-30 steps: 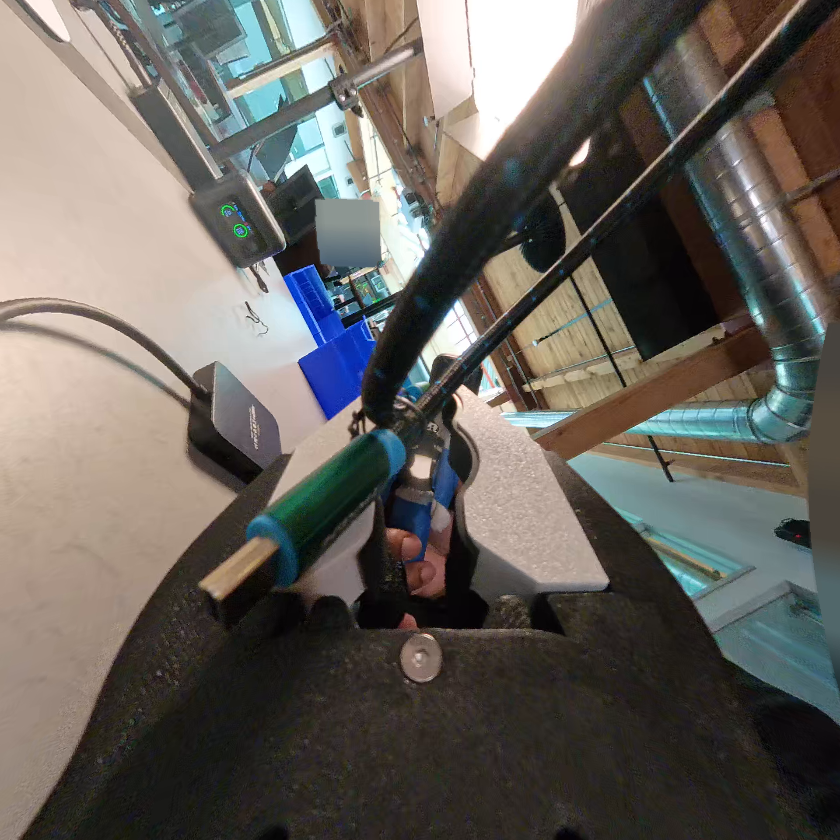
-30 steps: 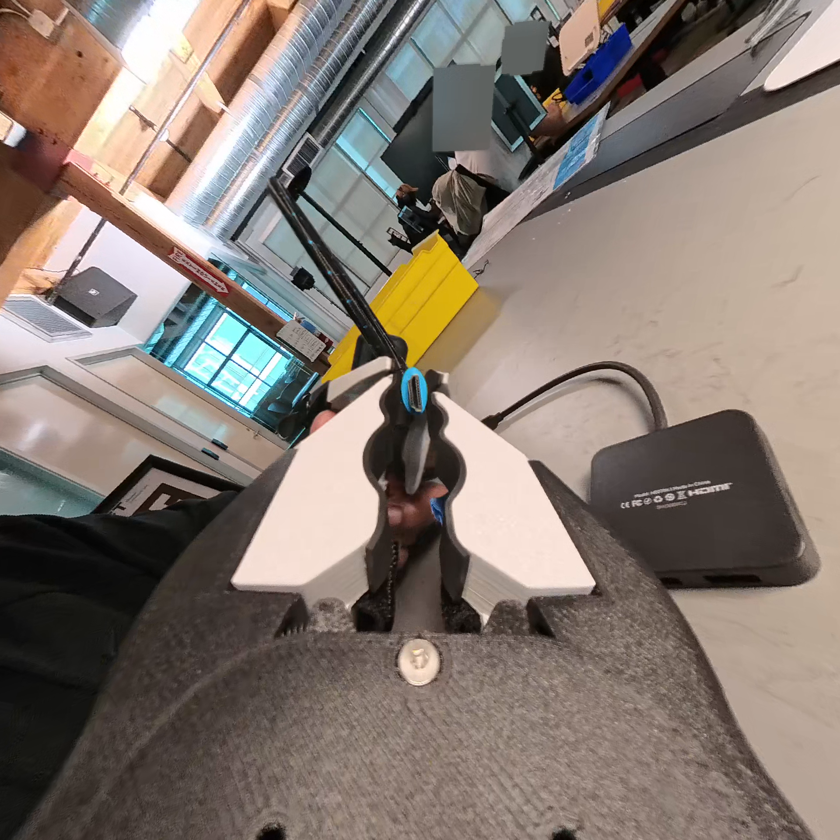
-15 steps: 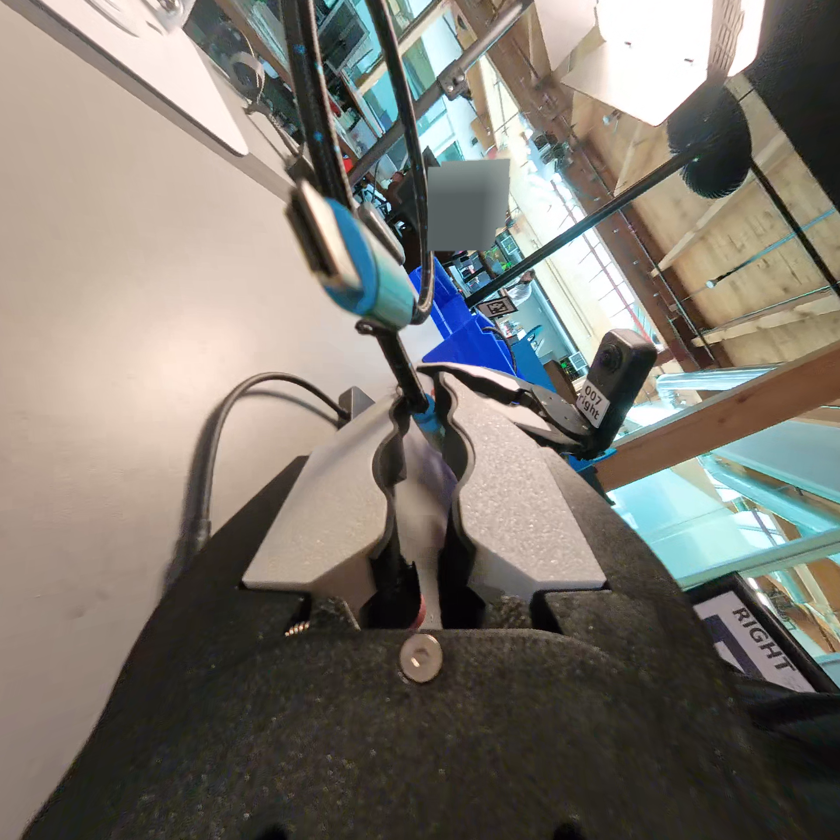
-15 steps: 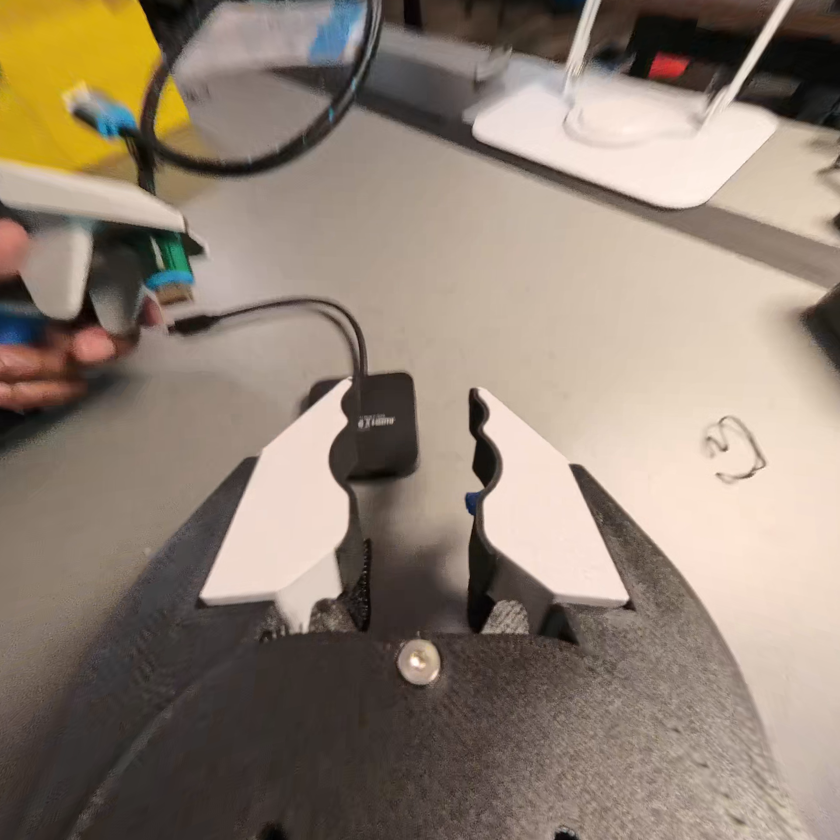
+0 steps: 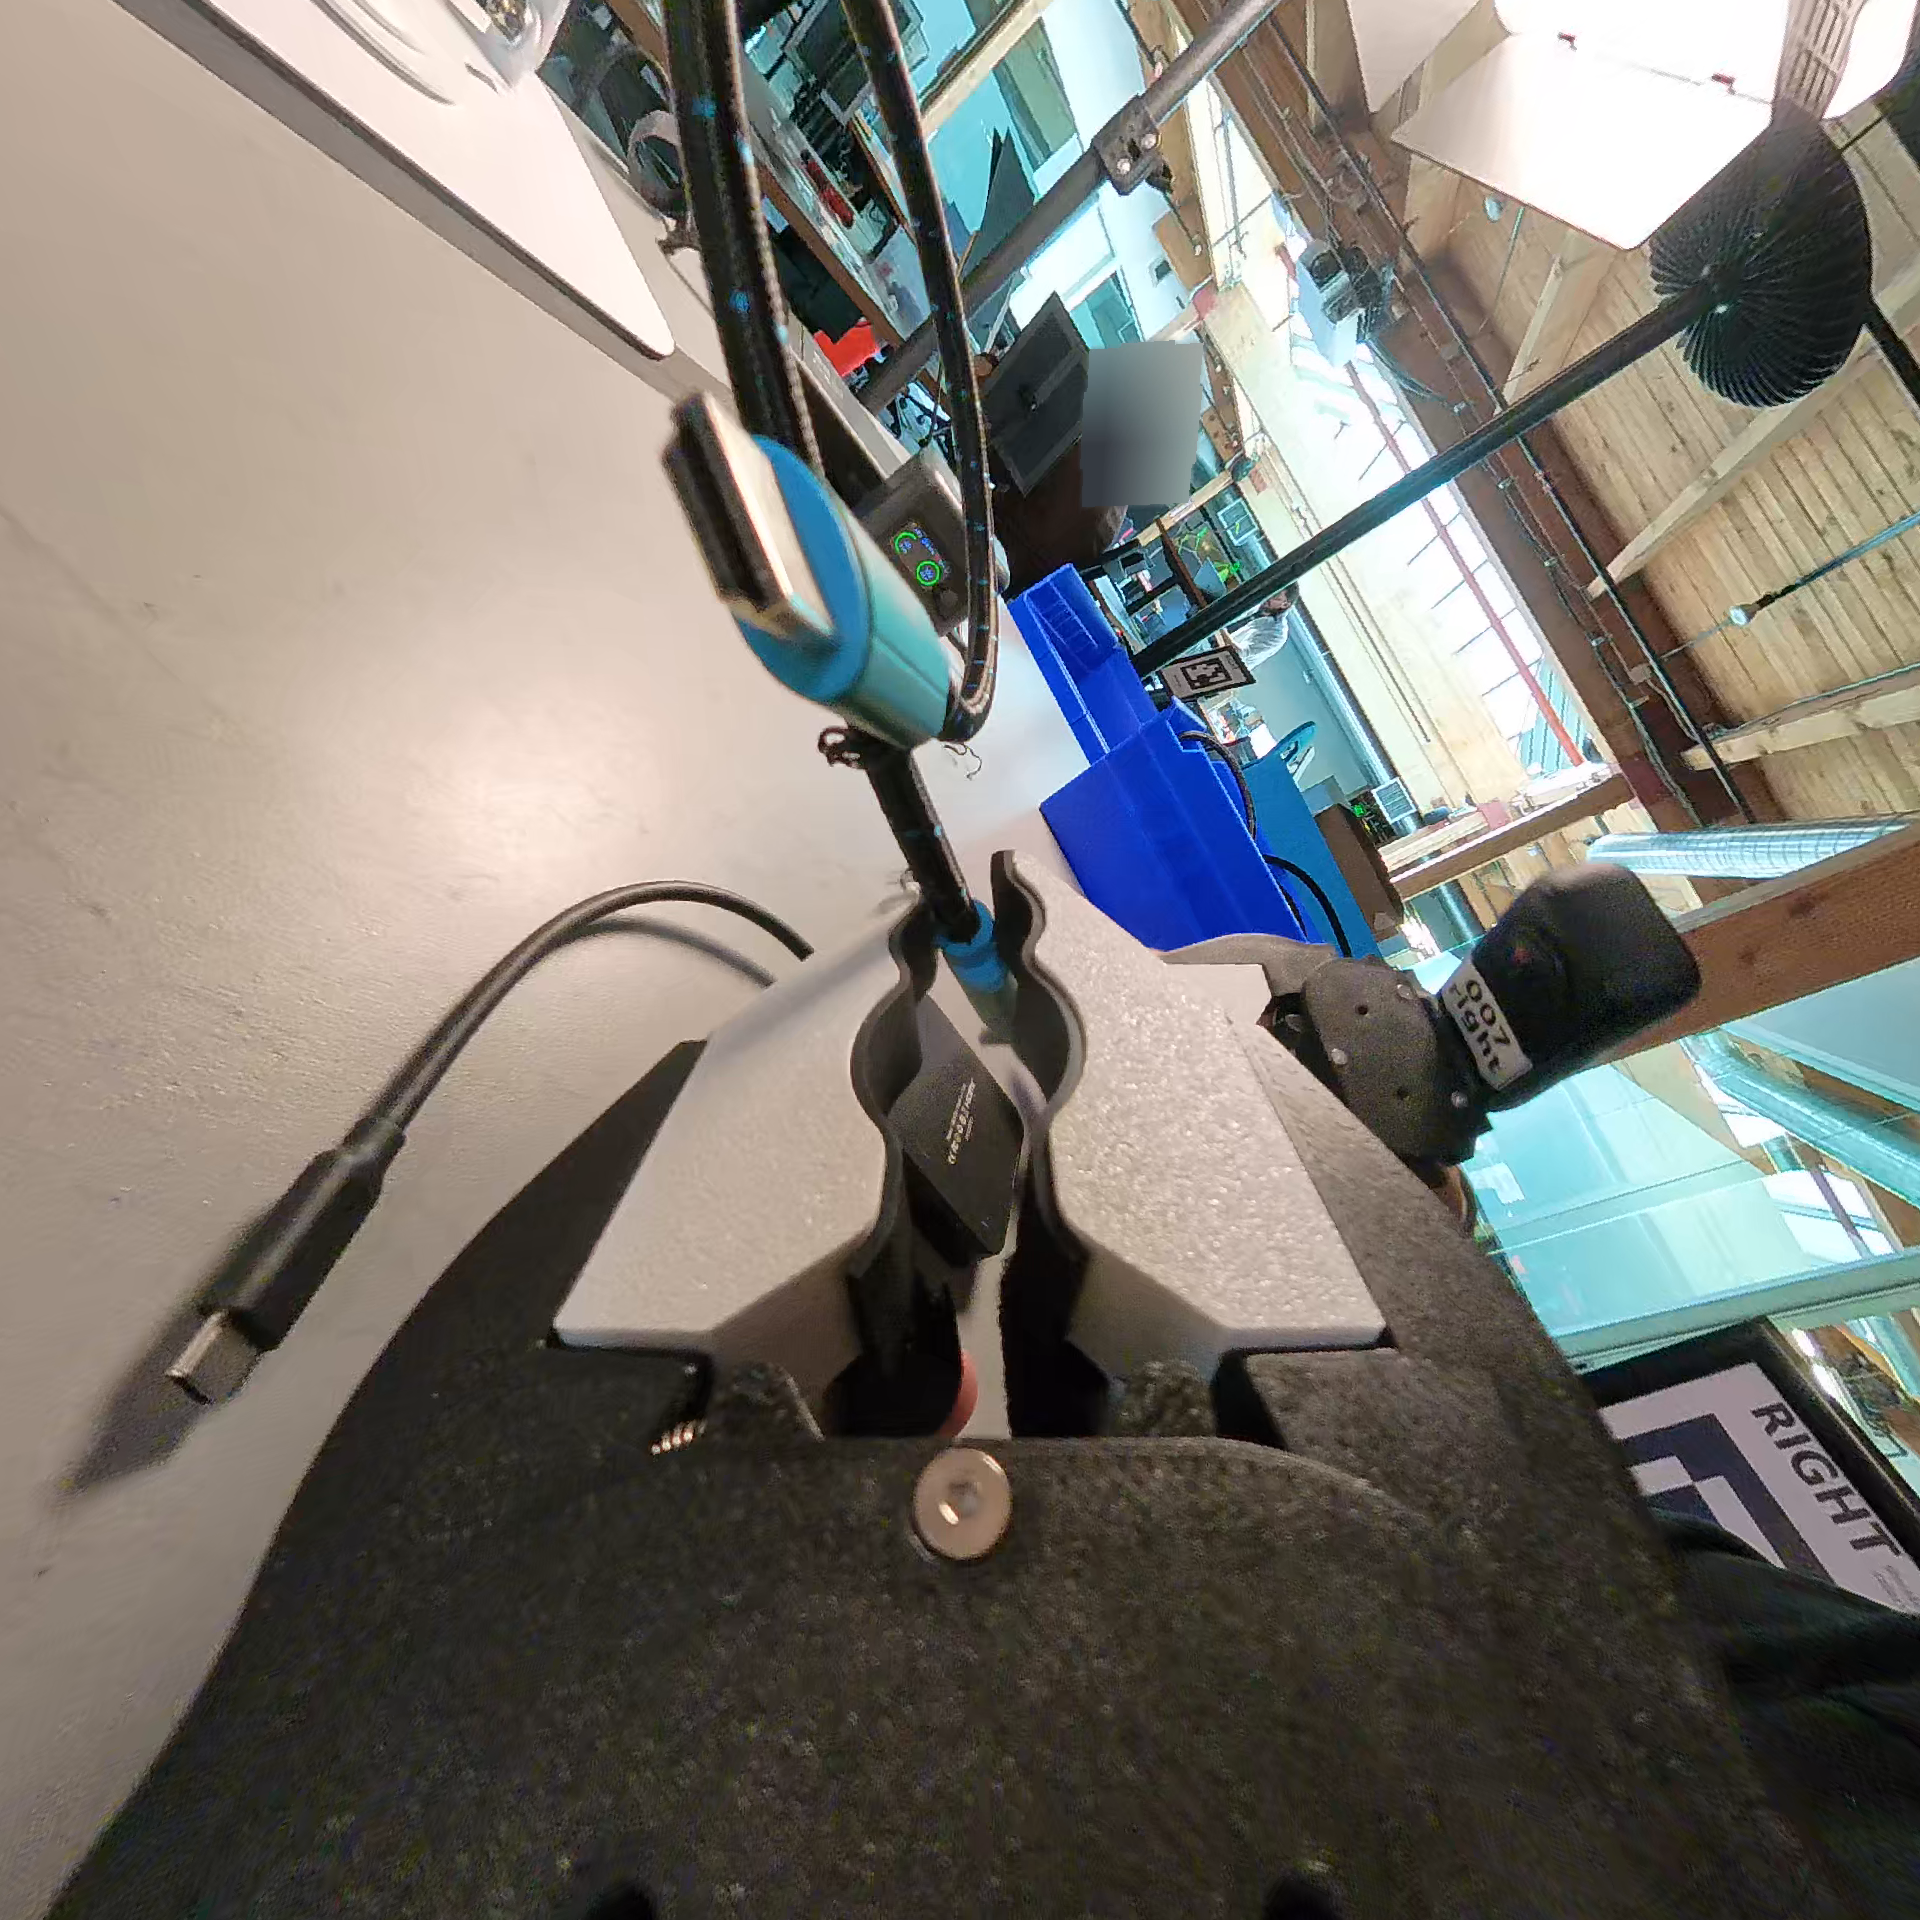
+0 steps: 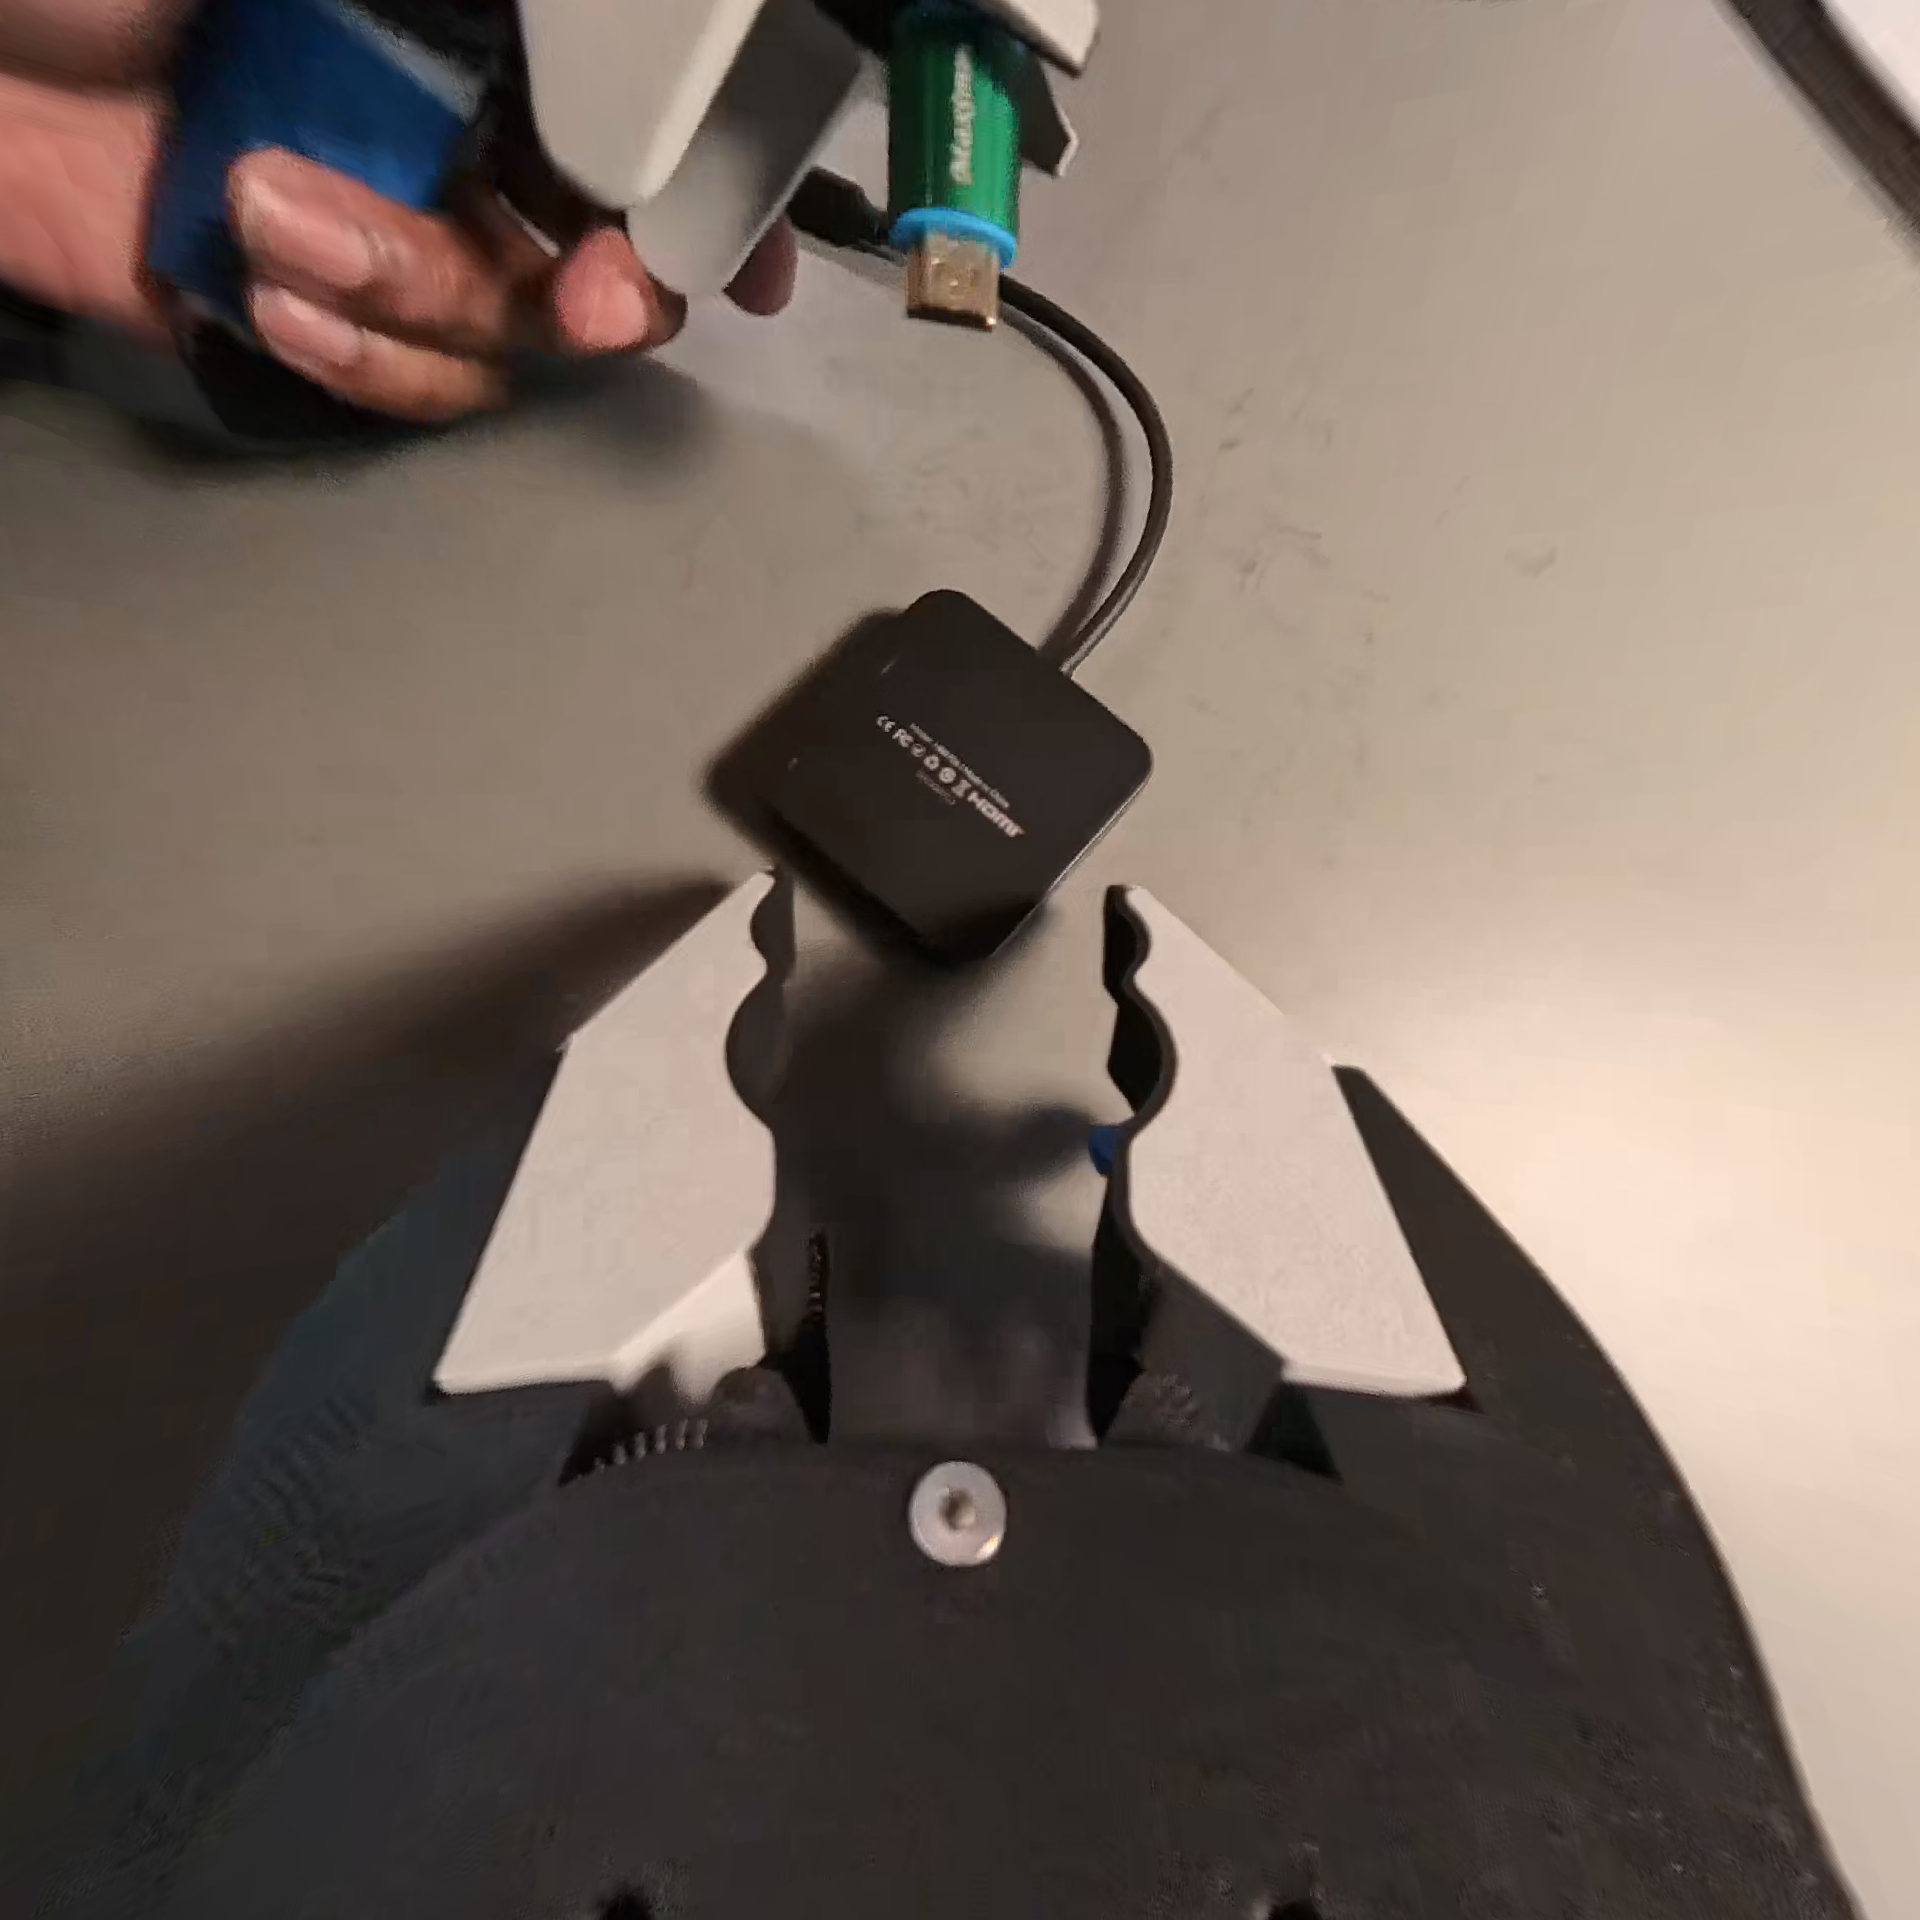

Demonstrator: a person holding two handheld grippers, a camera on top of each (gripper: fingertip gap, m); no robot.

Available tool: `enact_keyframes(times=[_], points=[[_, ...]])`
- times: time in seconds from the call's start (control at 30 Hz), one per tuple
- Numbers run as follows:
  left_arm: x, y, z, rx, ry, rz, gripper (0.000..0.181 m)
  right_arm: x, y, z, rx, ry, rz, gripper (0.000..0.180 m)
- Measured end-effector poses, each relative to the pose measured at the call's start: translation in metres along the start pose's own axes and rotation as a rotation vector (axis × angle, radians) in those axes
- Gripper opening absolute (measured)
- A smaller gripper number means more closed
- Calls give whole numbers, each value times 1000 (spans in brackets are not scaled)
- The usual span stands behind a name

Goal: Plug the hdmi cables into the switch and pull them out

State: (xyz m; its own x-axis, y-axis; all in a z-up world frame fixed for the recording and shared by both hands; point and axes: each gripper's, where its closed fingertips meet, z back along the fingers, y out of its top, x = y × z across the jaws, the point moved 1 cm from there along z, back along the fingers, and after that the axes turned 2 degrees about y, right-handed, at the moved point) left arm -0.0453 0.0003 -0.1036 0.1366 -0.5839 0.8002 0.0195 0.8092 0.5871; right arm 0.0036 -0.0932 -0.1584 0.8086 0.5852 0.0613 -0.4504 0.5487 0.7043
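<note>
The black HDMI switch (image 6: 930,774) lies flat on the grey counter (image 6: 1455,623), a corner pointing at the open, empty right tongs (image 6: 940,914) just below it. At eleven to twelve o'clock the left tongs (image 6: 831,135) grip the green HDMI plug (image 6: 951,156), gold tip down; the right tongs are nearer.
</note>
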Motion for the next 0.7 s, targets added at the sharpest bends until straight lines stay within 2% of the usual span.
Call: enact_keyframes(times=[0.1,0.33,0.7], points=[[0,-2,-1,-17,-3,1,10,-2,-2,-6,4,-14,115,75],[0,-8,-1,-52,-1,-23,10,-19,7,-18,18,21,24,64],[-4,-6,0,-69,-1,-37,11,-28,13,-23,23,37,33,67]])
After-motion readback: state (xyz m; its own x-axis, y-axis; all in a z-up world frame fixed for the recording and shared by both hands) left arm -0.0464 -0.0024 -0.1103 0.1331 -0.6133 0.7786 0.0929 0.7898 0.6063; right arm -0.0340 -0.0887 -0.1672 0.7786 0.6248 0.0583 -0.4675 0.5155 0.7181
